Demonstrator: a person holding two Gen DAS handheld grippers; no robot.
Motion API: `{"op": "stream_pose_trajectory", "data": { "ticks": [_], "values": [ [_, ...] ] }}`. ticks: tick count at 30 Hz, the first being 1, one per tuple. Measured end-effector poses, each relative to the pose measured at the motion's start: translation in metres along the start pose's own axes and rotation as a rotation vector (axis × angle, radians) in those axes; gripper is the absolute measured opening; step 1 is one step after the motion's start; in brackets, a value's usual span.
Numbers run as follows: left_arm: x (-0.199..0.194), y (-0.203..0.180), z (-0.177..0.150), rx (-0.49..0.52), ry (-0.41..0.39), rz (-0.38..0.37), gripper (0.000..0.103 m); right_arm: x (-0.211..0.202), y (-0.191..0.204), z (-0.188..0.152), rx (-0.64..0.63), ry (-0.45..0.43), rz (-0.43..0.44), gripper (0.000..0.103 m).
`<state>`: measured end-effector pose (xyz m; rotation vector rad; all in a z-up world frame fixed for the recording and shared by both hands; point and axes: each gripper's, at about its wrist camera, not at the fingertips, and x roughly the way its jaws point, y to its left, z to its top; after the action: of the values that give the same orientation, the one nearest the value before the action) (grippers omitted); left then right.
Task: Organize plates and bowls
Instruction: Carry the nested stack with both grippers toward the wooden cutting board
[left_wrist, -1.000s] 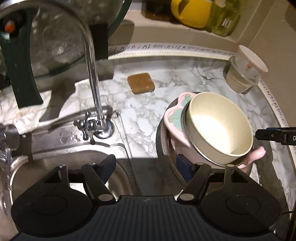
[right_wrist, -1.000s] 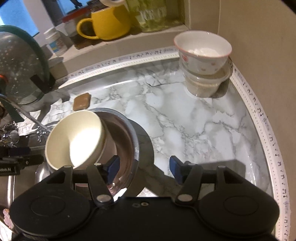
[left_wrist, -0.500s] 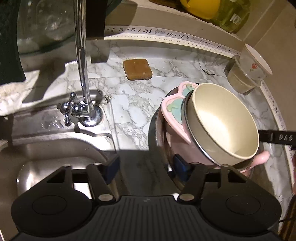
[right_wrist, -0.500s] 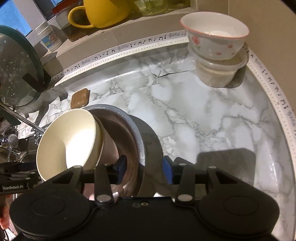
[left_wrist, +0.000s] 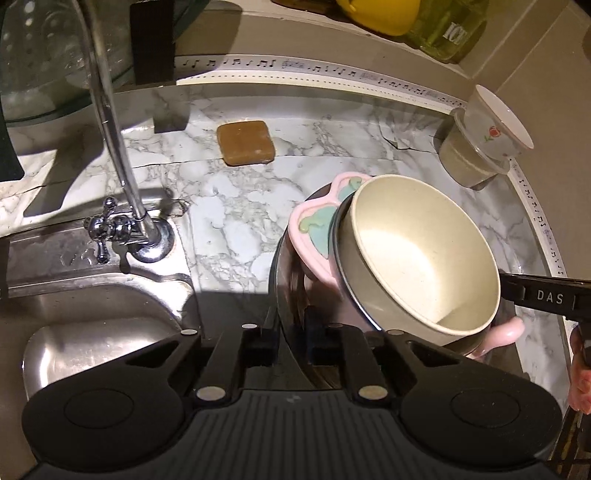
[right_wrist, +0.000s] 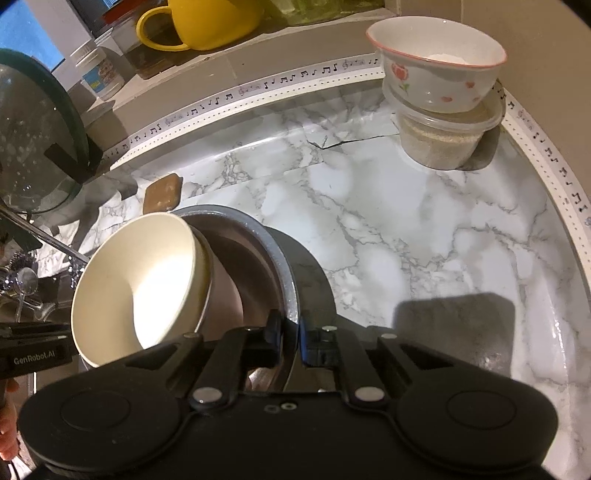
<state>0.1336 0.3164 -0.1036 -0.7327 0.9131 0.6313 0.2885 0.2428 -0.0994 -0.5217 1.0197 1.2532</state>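
Bowls are nested on the marble counter (right_wrist: 424, 236) to the right of the sink (left_wrist: 96, 325): a cream bowl (left_wrist: 424, 254) sits tilted inside a pink dish (left_wrist: 314, 225) with green markings, and both lie within a wide steel bowl (right_wrist: 266, 243). In the left wrist view the left gripper (left_wrist: 290, 338) is clamped on the near left rim of the steel bowl, one finger outside the wall and one inside, with the cream bowl just right of and beyond the fingertips. In the right wrist view the right gripper (right_wrist: 291, 334) is pinched on the opposite rim in the same way, the cream bowl lying to its left and leaning away from it. Each gripper shows at the edge of the other's view, so the steel bowl is held from both sides.

A brown soap bar (left_wrist: 245, 142) lies on the counter farther back, near the faucet (left_wrist: 122, 155). At the far right corner a white flowered bowl (right_wrist: 436, 70) rests on top of a lidded plastic tub (right_wrist: 443, 136). A yellow mug (right_wrist: 210, 22) stands on the ledge behind.
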Motion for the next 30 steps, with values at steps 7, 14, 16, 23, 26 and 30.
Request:
{"op": "stream_pose_trajectory", "data": {
  "ticks": [7, 14, 16, 23, 26, 30],
  "values": [
    [-0.006, -0.027, 0.000, 0.077, -0.025, -0.017, 0.013, -0.023, -0.006, -0.011, -0.016, -0.052, -0.030, 0.010],
    [-0.011, -0.070, -0.006, 0.186, -0.034, -0.067, 0.012, -0.054, -0.026, -0.032, 0.016, -0.095, -0.075, 0.010],
    [-0.013, -0.085, -0.008, 0.222, -0.034, -0.087, 0.012, -0.068, -0.034, -0.041, 0.037, -0.114, -0.093, 0.011],
    [-0.015, -0.144, -0.031, 0.389, -0.009, -0.161, 0.012, -0.113, -0.070, -0.081, 0.175, -0.151, -0.156, 0.011],
    [-0.011, -0.166, -0.043, 0.457, 0.007, -0.187, 0.012, -0.131, -0.086, -0.107, 0.231, -0.175, -0.185, 0.011],
    [-0.003, -0.190, -0.059, 0.536, 0.030, -0.224, 0.012, -0.149, -0.098, -0.139, 0.297, -0.199, -0.225, 0.011]
  ]
}}
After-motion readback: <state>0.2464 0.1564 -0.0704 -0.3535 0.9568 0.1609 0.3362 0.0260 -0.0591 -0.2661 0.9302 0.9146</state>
